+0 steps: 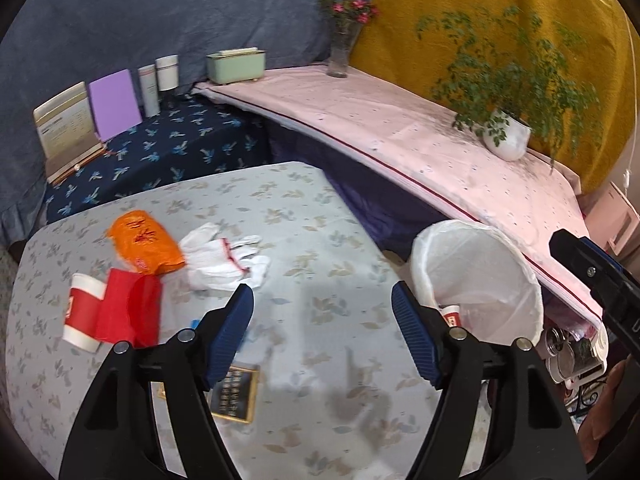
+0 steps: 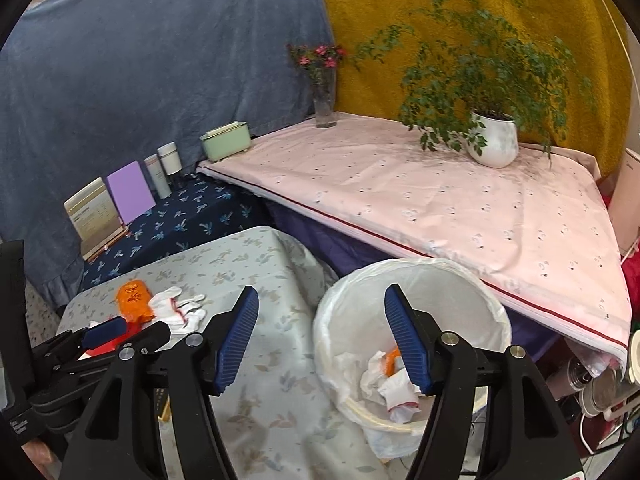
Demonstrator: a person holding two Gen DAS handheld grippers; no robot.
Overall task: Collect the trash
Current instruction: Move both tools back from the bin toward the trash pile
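On the floral table (image 1: 304,240) lie an orange plastic bag (image 1: 144,242), white gloves (image 1: 226,260), a red-and-white paper cup (image 1: 82,314) and a red wrapper (image 1: 130,312). My left gripper (image 1: 322,312) is open and empty, above the table, right of this trash. A white-lined bin (image 2: 416,320) stands off the table's right edge and holds crumpled white trash (image 2: 390,388) and an orange scrap. My right gripper (image 2: 322,320) is open and empty, above the bin's left rim. The bin (image 1: 476,276) also shows in the left wrist view, and the orange bag (image 2: 134,298) and gloves (image 2: 178,308) in the right wrist view.
A dark framed card (image 1: 236,394) lies on the table under my left gripper. A pink-covered table (image 2: 440,204) behind the bin carries a potted plant (image 2: 494,138) and a flower vase (image 2: 324,100). A dark blue shelf (image 1: 160,148) holds books, tins and a green box (image 1: 236,65).
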